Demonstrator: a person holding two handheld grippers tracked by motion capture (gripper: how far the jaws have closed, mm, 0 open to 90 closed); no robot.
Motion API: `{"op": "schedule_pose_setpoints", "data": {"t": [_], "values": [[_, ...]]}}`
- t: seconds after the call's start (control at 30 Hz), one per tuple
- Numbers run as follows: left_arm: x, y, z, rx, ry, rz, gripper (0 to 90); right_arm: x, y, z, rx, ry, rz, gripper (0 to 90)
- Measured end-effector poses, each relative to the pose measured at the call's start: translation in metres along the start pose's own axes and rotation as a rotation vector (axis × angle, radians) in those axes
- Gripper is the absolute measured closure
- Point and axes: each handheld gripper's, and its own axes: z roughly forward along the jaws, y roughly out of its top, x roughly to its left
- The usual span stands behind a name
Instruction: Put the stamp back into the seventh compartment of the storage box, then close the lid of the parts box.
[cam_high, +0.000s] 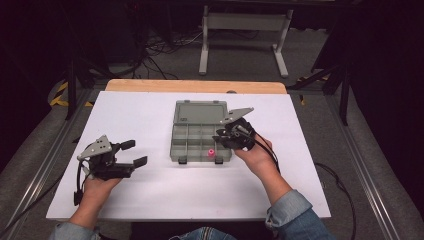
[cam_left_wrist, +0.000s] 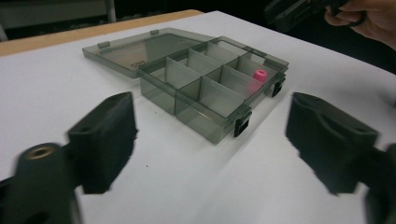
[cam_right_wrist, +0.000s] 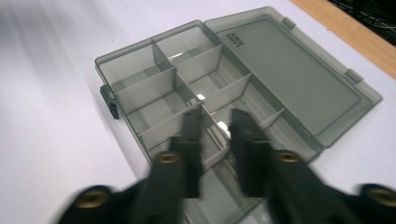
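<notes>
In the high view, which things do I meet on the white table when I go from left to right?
left gripper → open grey compartment box → pink bead in a front compartment → right gripper over the box's right side.

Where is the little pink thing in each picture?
High view: the pink bead lies in a front compartment of the grey box, near the box's right end, just left of the right gripper.
Left gripper view: the bead sits in a compartment at the box's right end, near a black latch.
Right gripper view: I can't find it here.
Shared landmark: the box's open lid.
</notes>
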Motion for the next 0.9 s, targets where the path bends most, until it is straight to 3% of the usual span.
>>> {"op": "schedule_pose_setpoints", "data": {"t": [0.1,0.2,0.27,0.33,0.63,0.8,0.9], "values": [[0.002,0.009,0.003,0.015,-0.002,-0.002,43.5,-0.006,-0.001,-0.01,-0.022,0.008,0.012,90.0],[0.002,0.02,0.01,0.064,0.047,0.024,61.9,-0.011,-0.001,-0.017,-0.023,0.012,0.011,90.0],[0.004,0.027,0.015,0.09,0.061,0.038,79.4,-0.016,-0.001,-0.02,-0.014,0.011,0.01,90.0],[0.005,0.032,0.019,0.107,0.066,0.04,89.1,-0.02,-0.001,-0.021,-0.009,0.009,0.008,90.0],[0.016,0.055,0.05,0.225,0.093,0.066,89.7,-0.044,-0.003,-0.018,0.032,-0.005,0.063,90.0],[0.027,0.066,0.068,0.269,0.088,0.031,89.6,-0.06,-0.003,-0.011,0.064,-0.021,0.082,90.0],[0.031,0.069,0.075,0.291,0.103,0.035,89.5,-0.071,-0.004,-0.006,0.085,-0.012,0.093,90.0]]}}
